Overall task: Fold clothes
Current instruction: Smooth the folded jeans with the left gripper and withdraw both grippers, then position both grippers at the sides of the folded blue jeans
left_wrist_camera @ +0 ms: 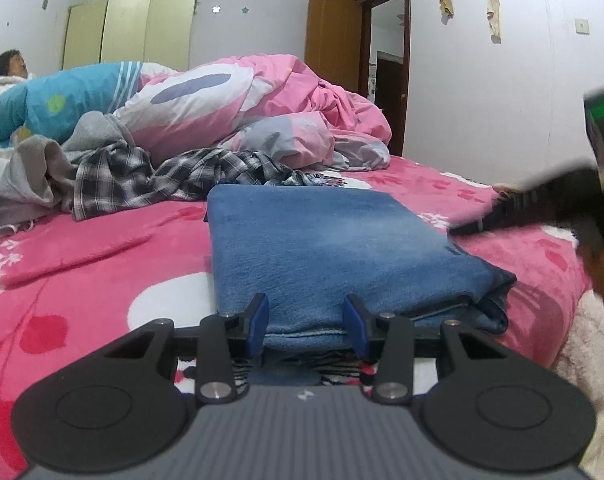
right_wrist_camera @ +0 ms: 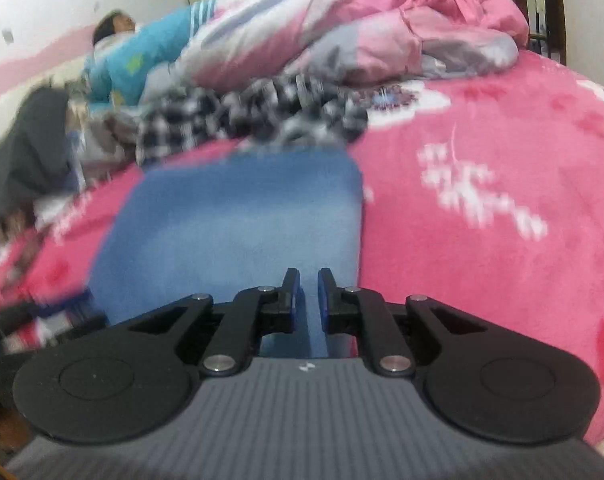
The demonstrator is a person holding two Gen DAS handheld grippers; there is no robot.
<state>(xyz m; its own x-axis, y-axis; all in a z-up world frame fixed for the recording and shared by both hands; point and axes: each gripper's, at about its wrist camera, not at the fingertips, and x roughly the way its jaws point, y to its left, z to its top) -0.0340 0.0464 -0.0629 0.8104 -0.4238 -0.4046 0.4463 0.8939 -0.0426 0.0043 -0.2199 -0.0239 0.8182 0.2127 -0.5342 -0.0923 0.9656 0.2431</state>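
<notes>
Left claw (left_wrist_camera: 306, 314) sits half open at the near edge of the blue fleece garment (left_wrist_camera: 326, 240). The cloth lies between its blue pads, but they don't look clamped; nothing held, as far as I can tell. The garment lies folded into a neat rectangle on the pink bed cover (left_wrist_camera: 81, 264), near the middle, with the plaid shirt (left_wrist_camera: 149, 172) bunched behind it. The right corner (left_wrist_camera: 494, 300) is bulging: tuck and flatten that before calling it done. Right claw (right_wrist_camera: 308, 280) is nearly closed, empty, hovering over the garment's near edge; this view is blurred. Probable next step: press the stack flat, keep edges square, then go for the plaid shirt.
</notes>
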